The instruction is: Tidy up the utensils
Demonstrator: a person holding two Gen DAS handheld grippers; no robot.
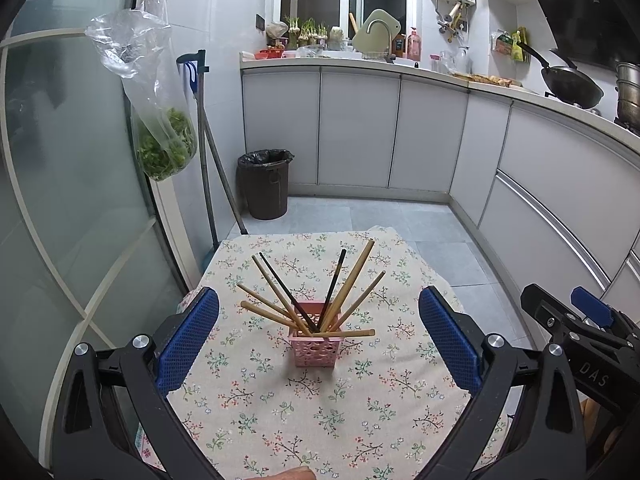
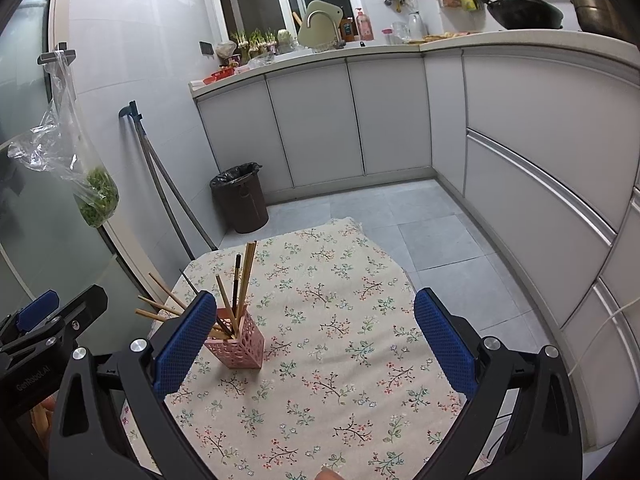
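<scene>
A pink perforated holder (image 1: 316, 340) stands upright on the floral tablecloth (image 1: 280, 408). Several wooden and dark chopsticks (image 1: 348, 280) fan out of it; one wooden chopstick (image 1: 344, 334) lies across its rim. My left gripper (image 1: 318, 336) is open and empty, hovering above the table with the holder between its blue pads (image 1: 188, 340). My right gripper (image 2: 316, 344) is open and empty, to the right of the holder (image 2: 238, 342); its left pad (image 2: 184, 344) hides part of the holder. The right gripper also shows in the left wrist view (image 1: 580, 320).
The small table (image 2: 340, 320) stands in a kitchen. A lined bin (image 1: 265, 184) and broom handles (image 1: 208, 152) stand beyond its far left corner. A bag of greens (image 1: 164, 144) hangs on the glass door at left. Cabinets (image 1: 520, 184) curve along the right.
</scene>
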